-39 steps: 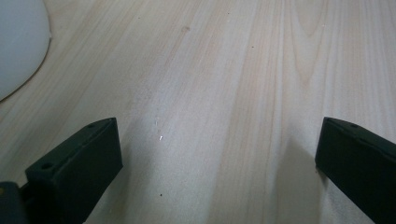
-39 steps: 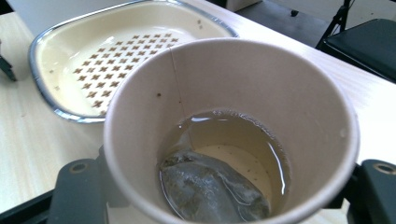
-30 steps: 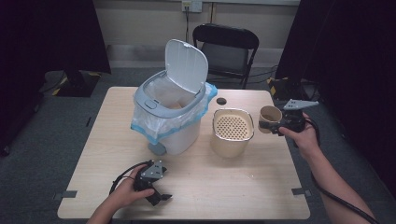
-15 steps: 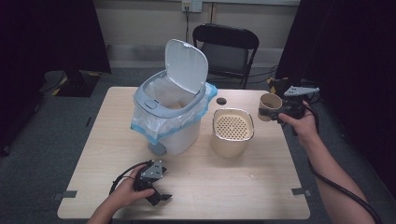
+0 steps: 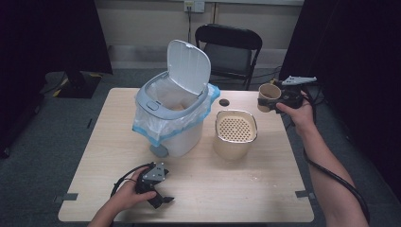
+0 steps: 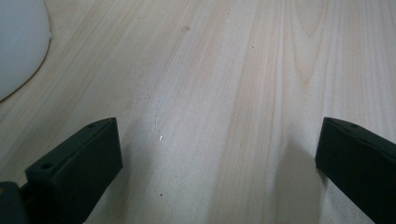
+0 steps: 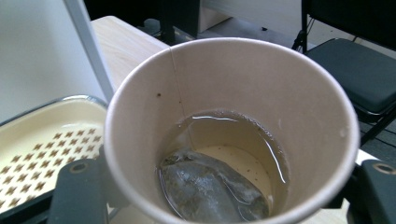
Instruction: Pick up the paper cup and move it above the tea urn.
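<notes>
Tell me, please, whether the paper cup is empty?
No: the paper cup holds pale liquid and a soaked tea bag.

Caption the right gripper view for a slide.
Right gripper holds a tan paper cup with liquid and a soaked teabag beside a perforated cream strainer.

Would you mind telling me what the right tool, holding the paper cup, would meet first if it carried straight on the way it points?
Probably the open lid of the bin: the right tool points left across the strainer container towards it. Depth is uncertain, so the paper cup might pass just behind.
</notes>
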`<state>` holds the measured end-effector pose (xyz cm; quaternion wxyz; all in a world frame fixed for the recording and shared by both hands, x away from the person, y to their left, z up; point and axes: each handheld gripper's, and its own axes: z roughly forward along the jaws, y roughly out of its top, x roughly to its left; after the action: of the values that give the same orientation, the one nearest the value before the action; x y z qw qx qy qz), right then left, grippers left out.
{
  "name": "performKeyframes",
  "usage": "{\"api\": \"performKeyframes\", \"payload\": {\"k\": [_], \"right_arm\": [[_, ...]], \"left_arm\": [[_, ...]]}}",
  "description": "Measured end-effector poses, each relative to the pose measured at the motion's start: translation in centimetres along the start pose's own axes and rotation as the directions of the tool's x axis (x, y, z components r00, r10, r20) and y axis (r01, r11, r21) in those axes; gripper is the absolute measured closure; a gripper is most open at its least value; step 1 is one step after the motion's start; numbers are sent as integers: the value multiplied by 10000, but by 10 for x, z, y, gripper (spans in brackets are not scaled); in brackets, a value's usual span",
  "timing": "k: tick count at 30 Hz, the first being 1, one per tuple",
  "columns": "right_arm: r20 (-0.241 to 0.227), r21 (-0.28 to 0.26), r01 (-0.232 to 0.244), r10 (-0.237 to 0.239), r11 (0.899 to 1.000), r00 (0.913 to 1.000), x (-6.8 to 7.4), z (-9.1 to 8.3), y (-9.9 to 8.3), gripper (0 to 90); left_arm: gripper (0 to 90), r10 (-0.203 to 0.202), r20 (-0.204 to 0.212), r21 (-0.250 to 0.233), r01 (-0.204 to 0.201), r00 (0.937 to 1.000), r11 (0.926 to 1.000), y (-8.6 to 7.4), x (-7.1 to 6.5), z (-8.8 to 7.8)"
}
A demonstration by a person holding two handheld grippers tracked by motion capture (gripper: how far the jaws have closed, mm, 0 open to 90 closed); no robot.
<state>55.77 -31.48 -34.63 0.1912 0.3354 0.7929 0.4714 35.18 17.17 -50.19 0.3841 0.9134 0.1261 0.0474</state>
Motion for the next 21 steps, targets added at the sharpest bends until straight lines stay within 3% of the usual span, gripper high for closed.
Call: {"api": "performKeyframes", "payload": {"k": [9, 16, 21], "right_arm": [[299, -41, -2, 3, 10000, 9996, -5, 8, 13, 270], [560, -75, 503, -498, 9987, 9972, -3, 14, 20, 271], [902, -387, 979, -941, 9944, 9915, 2, 17, 23, 272]], "left_arm": [[0, -3, -2, -1, 3, 10000, 10000, 0, 0, 0], [0, -7, 0, -8, 7, 10000, 10000, 0, 0, 0], [0, -6, -7, -10, 6, 10000, 10000, 0, 0, 0]]}}
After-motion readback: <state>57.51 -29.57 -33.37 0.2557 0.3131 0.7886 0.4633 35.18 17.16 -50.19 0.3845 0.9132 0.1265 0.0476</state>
